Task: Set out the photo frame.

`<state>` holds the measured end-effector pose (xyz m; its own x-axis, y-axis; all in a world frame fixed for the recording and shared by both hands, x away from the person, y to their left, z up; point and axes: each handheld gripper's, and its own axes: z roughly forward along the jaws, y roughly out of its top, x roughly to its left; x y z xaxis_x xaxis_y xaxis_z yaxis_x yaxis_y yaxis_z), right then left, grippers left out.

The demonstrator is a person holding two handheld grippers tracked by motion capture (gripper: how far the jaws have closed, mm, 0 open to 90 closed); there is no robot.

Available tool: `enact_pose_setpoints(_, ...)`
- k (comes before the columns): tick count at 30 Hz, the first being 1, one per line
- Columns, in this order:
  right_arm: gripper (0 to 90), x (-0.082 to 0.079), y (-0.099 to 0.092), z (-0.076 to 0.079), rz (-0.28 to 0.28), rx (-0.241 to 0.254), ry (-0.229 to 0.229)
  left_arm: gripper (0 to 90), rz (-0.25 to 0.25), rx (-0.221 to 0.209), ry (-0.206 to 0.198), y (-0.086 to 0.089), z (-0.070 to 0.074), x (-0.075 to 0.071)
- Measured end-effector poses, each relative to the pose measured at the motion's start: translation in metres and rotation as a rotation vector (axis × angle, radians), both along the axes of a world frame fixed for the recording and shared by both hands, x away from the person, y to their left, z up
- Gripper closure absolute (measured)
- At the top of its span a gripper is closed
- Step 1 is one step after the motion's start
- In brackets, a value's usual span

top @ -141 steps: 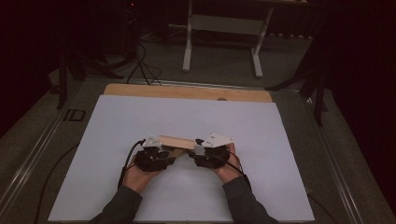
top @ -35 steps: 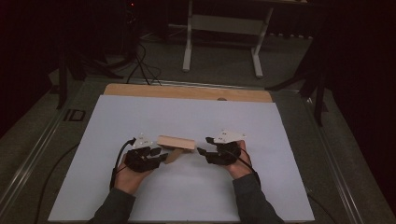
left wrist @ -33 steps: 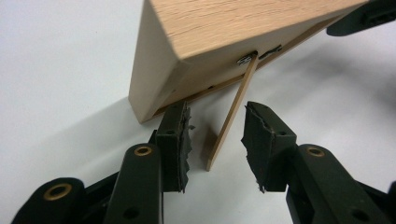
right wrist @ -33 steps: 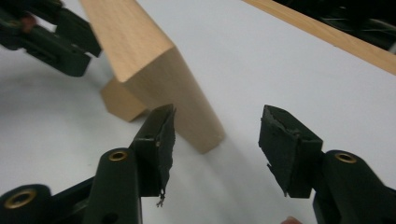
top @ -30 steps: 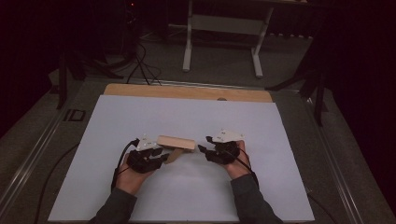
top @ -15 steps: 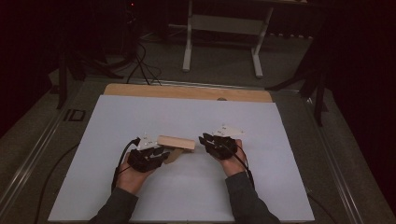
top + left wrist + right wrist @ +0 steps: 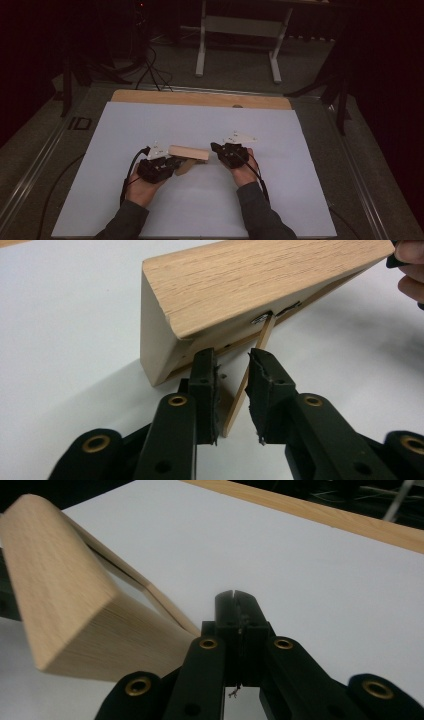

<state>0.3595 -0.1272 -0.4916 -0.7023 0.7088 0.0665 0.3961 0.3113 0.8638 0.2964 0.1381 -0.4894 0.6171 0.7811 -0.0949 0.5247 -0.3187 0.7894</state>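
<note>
I judge the step in hand to be folding out the prop stand (image 7: 250,380) of the wooden frame (image 7: 189,152), which stands mid-surface (image 7: 300,200). My left tool (image 7: 232,370) has just been closing, its jaws straddling the stand, not yet pinching. My right tool (image 7: 235,602) has just clenched empty beside the frame. The frame's long axis runs left to right. Next: pinch the stand.

Light wooden frame (image 7: 189,152) stands tilted at middle of white desk (image 7: 300,200), grain running lengthwise, corners rounded. Thin wooden strut (image 7: 247,380) folds out from hinge on its back, foot on desk. Back panel sits recessed inside frame's rim.
</note>
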Motion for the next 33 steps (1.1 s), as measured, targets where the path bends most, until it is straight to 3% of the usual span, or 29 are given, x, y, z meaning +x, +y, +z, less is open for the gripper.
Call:
enact_pose_setpoints(7,89.8,0.0002,0.0095,0.0028,0.026,0.016,0.001,80.4,0.011,-0.003,-0.004,-0.0005,-0.0002,0.0030)
enact_pose_setpoints(12,89.9,0.0000,0.0118,0.0018,0.056,0.023,0.013,88.9,0.024,0.003,0.000,-0.0013,-0.0005,0.0060)
enact_pose_setpoints(33,89.9,-0.0040,0.0085,0.0031,0.096,0.021,0.020,89.4,0.007,-0.003,0.002,-0.0082,0.0009,0.0094)
